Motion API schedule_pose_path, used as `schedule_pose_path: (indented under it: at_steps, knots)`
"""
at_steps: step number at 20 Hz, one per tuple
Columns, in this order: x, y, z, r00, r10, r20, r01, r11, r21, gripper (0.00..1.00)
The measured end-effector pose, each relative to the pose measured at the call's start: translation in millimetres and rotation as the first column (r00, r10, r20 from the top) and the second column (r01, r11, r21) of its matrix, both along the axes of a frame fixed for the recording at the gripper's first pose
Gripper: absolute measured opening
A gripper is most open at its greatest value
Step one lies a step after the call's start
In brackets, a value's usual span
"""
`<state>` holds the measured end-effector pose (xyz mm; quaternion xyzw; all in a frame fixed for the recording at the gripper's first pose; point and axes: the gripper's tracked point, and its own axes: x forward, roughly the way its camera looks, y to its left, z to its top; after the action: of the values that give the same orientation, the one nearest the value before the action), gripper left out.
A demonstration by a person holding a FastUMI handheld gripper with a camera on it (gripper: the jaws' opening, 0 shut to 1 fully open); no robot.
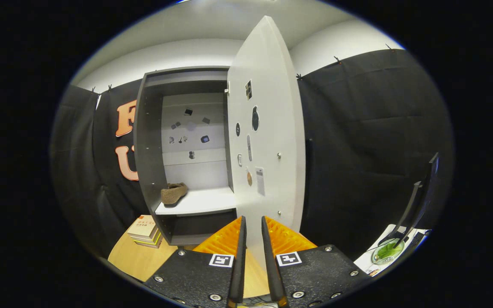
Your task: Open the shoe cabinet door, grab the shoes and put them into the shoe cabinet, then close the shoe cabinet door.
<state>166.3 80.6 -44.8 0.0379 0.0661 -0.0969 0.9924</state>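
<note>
The grey shoe cabinet stands with its white door swung wide towards me. A brown shoe lies on the left part of the white shelf inside. My gripper is low in front of the door's inner face, right of the shelf and the shoe. Its fingers are drawn almost together, with only a thin slit between them and nothing held. Through the slit I see the door's lower part and the wooden surface.
A stack of books lies on the wooden tabletop left of the cabinet's foot. To the right, a dark stand rises over a white surface with a green round thing. Black cloth walls close off both sides.
</note>
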Motion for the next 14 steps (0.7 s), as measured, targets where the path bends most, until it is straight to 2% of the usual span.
schedule_pose_path:
  at_steps: [8,14]
  knots:
    - [-3,42,-30,0.991,0.099,-0.085,-0.098,0.995,0.015,0.22]
    - [-11,76,-72,0.961,0.187,-0.201,-0.178,0.982,0.064,0.22]
